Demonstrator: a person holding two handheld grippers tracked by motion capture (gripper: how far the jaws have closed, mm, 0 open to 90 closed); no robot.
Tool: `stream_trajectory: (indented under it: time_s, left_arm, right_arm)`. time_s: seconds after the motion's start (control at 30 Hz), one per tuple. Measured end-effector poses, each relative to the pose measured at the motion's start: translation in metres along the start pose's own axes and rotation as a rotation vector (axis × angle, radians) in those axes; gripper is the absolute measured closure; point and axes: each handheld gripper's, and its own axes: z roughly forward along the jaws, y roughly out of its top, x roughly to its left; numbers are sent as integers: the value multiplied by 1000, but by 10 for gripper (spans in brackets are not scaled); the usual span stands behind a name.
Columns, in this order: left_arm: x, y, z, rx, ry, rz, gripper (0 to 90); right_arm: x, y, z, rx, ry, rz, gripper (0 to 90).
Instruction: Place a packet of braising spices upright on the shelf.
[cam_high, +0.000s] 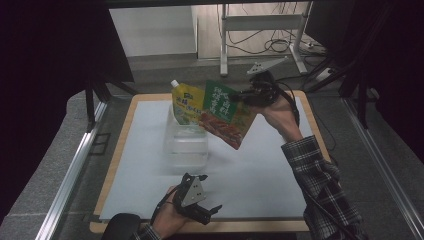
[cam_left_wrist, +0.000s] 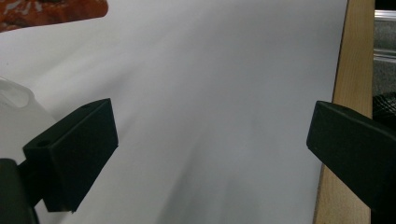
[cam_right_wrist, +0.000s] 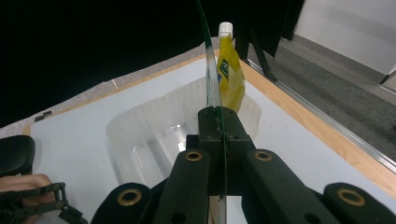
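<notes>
Your right gripper (cam_high: 246, 96) has its fingers (cam_right_wrist: 215, 122) clamped tight on the edge of the green pouch (cam_high: 223, 114), so that flat packet hangs tilted in the air above the clear plastic tub (cam_high: 186, 145), its lower corner past the tub's right side. The yellow spouted pouch (cam_high: 184, 106) stands upright inside the tub, leaning at its far wall (white cap on top). Your left gripper (cam_high: 206, 212) sits well on the near side of the tub, low over the white mat (cam_high: 260, 170) by the desk (cam_high: 116, 160) edge, fingers (cam_left_wrist: 77, 149) spread wide with nothing between them.
</notes>
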Motion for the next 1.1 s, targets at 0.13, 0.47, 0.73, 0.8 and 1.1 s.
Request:
stream_trajectory:
  time_s: [0.13, 0.47, 0.73, 0.8, 1.1]
  left_arm:
    - [0, 0, 0, -2, -1, 0, 17]
    - [0, 0, -1, -4, -4, 6, 17]
    - [0, 0, -1, -4, -6, 8, 17]
    - [0, 0, -1, -5, -5, 8, 17]
    - [0, 0, -1, -6, -7, 10, 17]
  right_arm:
    - [1, 5, 9, -1, 13, -3, 889]
    - [7, 23, 30, -10, 46, -20, 889]
    - [10, 35, 48, -9, 67, -33, 890]
    - [11, 37, 52, -6, 71, -30, 890]
    - [15, 45, 73, 6, 80, -36, 889]
